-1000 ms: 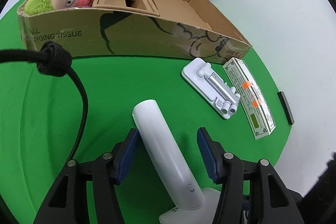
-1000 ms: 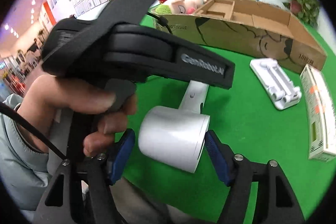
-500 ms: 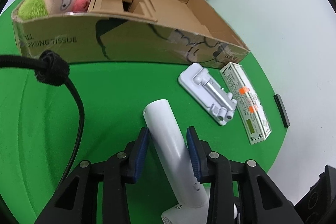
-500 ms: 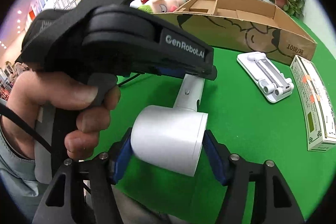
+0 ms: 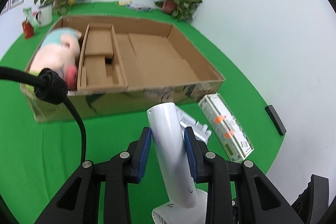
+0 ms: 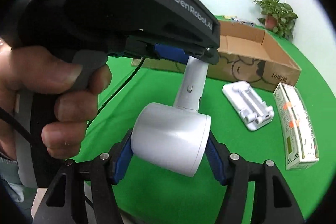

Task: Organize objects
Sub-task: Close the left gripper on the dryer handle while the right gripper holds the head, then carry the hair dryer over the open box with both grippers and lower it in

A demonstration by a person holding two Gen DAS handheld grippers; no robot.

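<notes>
My left gripper (image 5: 168,140) is now clamped on the handle of the white hand fan (image 5: 172,144), where a second ago it stood wide around it. My right gripper (image 6: 170,148) grips the fan's round head (image 6: 170,138). The fan has come up off the green bench (image 5: 52,150), and the cardboard box (image 5: 159,56) with the plush pig (image 5: 56,56) now sits lower ahead. The white stand (image 6: 248,105) and carton (image 6: 297,125) lie beside the box.

Bright, even light with only soft shadows. Fisheye bending and black corners ring both views. Motion blur smears the plush toy (image 5: 56,56) inside the cardboard box (image 5: 159,87).
</notes>
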